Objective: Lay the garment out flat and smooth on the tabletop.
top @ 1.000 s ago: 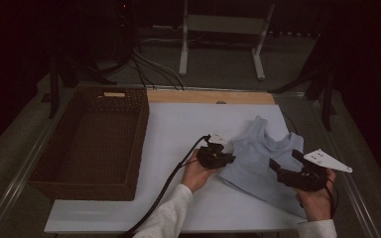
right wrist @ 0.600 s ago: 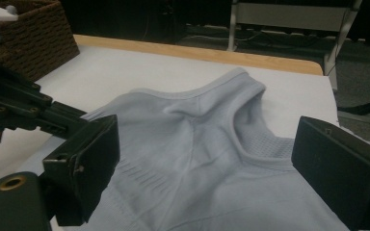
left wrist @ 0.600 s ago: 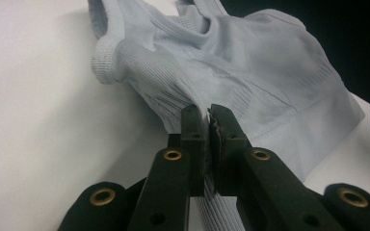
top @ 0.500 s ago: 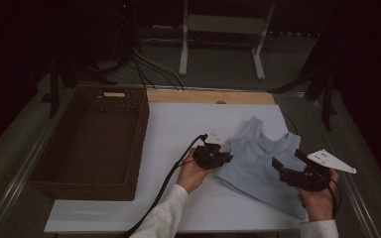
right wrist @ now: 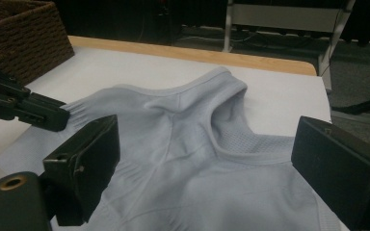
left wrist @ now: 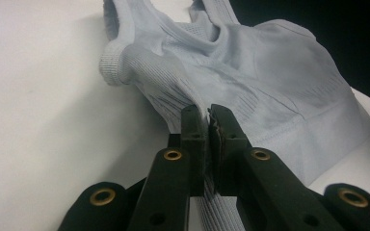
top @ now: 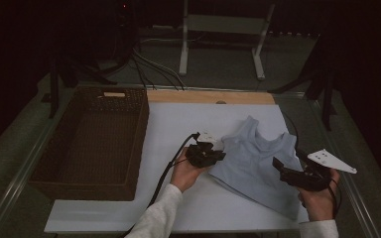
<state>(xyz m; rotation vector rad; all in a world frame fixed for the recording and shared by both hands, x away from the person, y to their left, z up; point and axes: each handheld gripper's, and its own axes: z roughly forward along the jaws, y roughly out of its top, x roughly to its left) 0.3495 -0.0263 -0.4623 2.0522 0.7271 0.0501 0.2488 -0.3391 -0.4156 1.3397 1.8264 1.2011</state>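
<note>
A pale blue sleeveless top lies flat on the white table, right of centre. My left gripper is at its left edge, and in the left gripper view the jaws are shut on a pinched fold of the ribbed fabric. My right gripper hovers over the top's right side. In the right gripper view its jaws stand wide open with the cloth below them and nothing gripped. The left gripper's fingers show there at the left.
A dark wicker basket stands on the table's left side. A wooden strip runs along the far edge. Behind the table are a white metal stand and cables on the floor.
My left gripper has edged slightly to the left with the fabric's edge in it. The right gripper has stayed where it was.
</note>
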